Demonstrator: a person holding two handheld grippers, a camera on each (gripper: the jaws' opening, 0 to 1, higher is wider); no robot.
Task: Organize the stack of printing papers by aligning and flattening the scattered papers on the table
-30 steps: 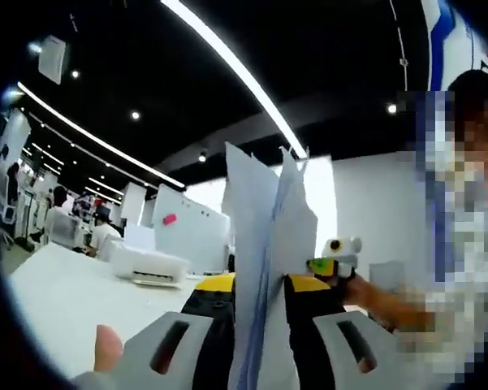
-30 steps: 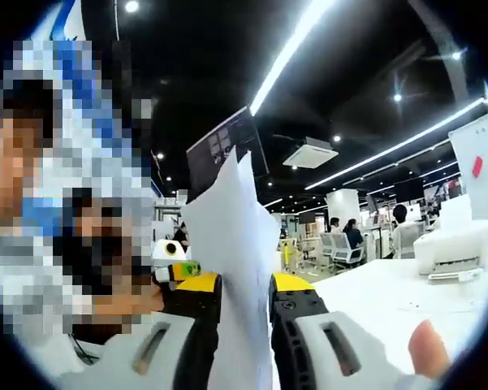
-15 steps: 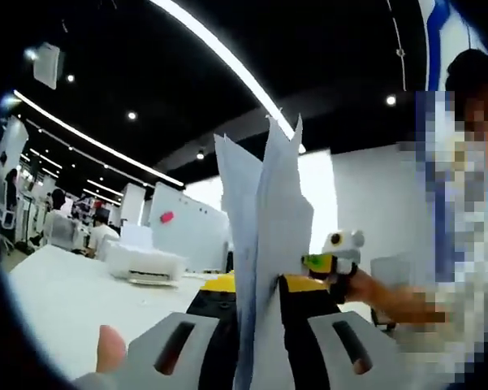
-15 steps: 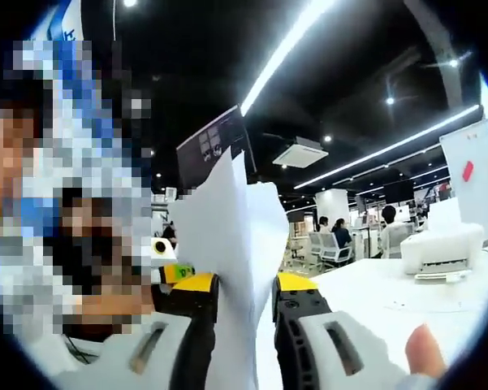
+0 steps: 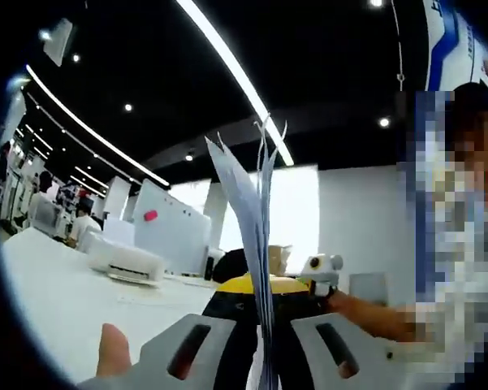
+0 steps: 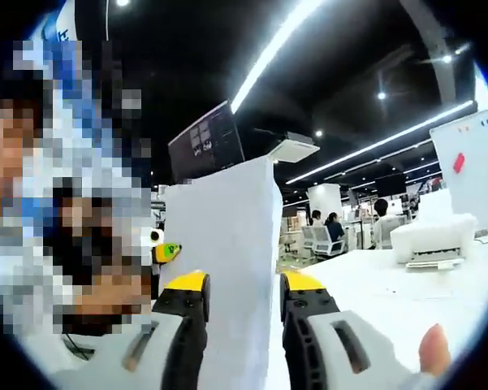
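Observation:
A stack of white printing papers (image 5: pixel 260 244) stands upright between the jaws of my left gripper (image 5: pixel 264 296), which is shut on it. I see the sheets edge-on, their top edges slightly fanned. In the right gripper view the same paper stack (image 6: pixel 227 252) shows its broad white face. It rises between the yellow-tipped jaws of my right gripper (image 6: pixel 244 296), which hold it from both sides. Each gripper appears in the other's view: the right gripper (image 5: pixel 321 268) with a hand behind it, and the left gripper (image 6: pixel 161 248) beside the paper.
The white table (image 5: pixel 57 301) (image 6: pixel 390 292) stretches below the grippers. A white printer (image 5: pixel 126 262) (image 6: pixel 434 240) sits on it near a whiteboard (image 5: pixel 174 236). A thumb (image 5: pixel 112 353) (image 6: pixel 434 349) shows beside each gripper body. People sit at desks far behind.
The splayed sheets have come together into a tighter, straighter stack. In the right gripper view the paper now faces the camera flat, and the jaws stand slightly wider apart.

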